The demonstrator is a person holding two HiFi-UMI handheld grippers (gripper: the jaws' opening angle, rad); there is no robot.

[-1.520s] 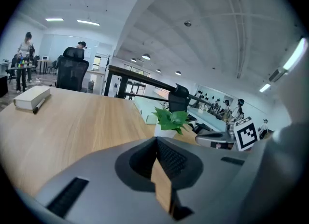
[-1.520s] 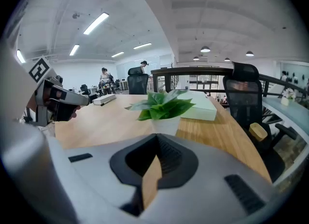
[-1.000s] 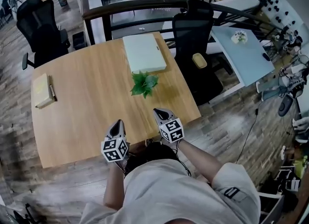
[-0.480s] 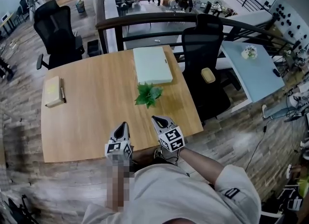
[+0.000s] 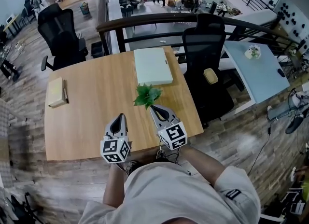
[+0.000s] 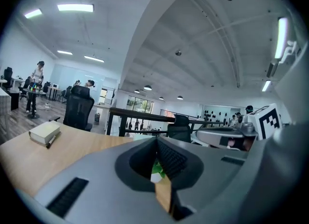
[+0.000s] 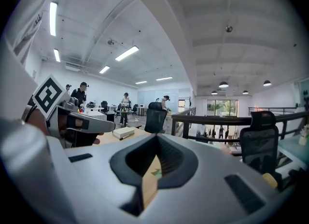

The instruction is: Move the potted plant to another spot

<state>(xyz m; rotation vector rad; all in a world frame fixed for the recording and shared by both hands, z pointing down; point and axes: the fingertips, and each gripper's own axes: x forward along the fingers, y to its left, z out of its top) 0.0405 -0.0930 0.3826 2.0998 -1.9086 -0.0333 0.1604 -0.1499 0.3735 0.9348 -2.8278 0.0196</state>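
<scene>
Plant (image 5: 147,95) stood upright on table (image 5: 96,107) at the centre of the head view, just below a white box (image 5: 152,66). Right gripper (image 5: 154,108), jaws together and empty, pointed at it from just beside. Left gripper (image 5: 120,118), also closed on nothing, hovered lower left. The scene fitted either a plant awaiting pickup or one set down at its new spot.

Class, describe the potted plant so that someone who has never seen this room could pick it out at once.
Find the wooden table by the black railing. On its right half, just this side of the flat pale box, stands the potted plant. It alone is green and leafy.
</scene>
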